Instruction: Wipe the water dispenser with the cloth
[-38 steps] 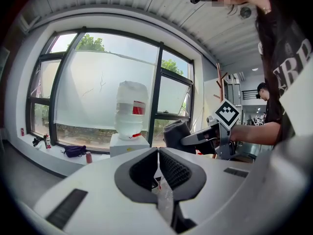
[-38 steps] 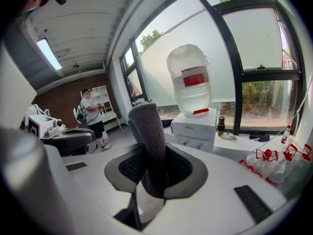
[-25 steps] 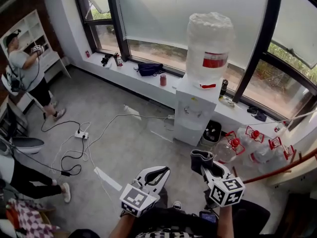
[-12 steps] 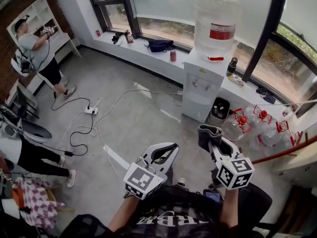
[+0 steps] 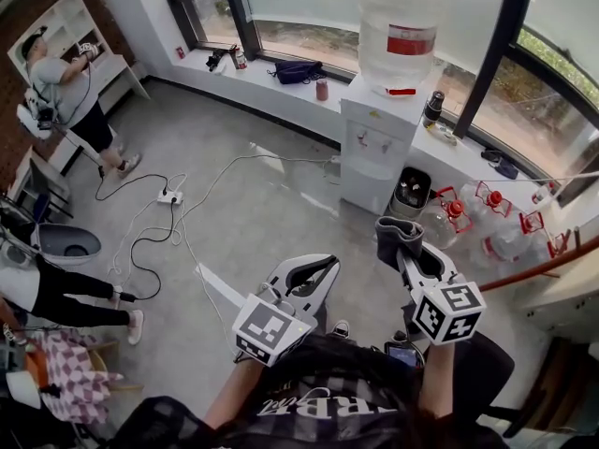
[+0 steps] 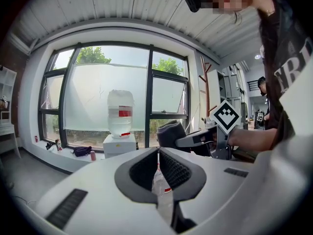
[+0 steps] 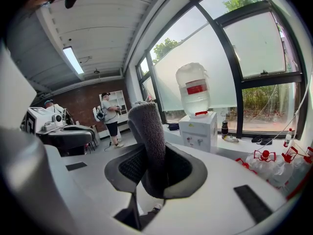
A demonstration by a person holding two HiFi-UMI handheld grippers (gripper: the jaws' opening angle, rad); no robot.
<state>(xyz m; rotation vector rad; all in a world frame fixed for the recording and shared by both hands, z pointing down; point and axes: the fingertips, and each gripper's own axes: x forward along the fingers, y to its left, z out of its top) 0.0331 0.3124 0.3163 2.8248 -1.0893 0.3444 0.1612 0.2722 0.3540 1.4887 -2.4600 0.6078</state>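
Right gripper [image 5: 404,251] is clamped on the cloth [image 5: 395,234]. It's a dark grey, thick, folded piece, and in the right gripper view it stands up out of the jaws like a rolled tongue [image 7: 146,141], with both pads pressed into it. Left gripper [image 5: 318,267] is beside it, a little lower in the head view. Its own view shows the jaws [image 6: 158,160] drawn together with only a sliver of light between the pads and nothing held.

The water dispenser [image 5: 374,152] is ahead of me, well apart from both grippers. It's a white cabinet against the low window sill [image 5: 271,73], with two taps on its front. A big clear water bottle [image 5: 398,26] with a red label sits upside down on top. The cloth isn't touching the dispenser; open grey floor [image 5: 271,223] lies between.

Just right of the dispenser there's a black bin [image 5: 409,193], then a cluster of clear jugs with red caps [image 5: 468,227] on the floor. On the sill I see a dark bag [image 5: 298,70] and a small red cup [image 5: 322,89]. White cables and a power strip [image 5: 168,196] trail across the floor to my left. A person in a grey shirt [image 5: 65,92] stands by the white shelf [image 5: 56,36] in the far corner.
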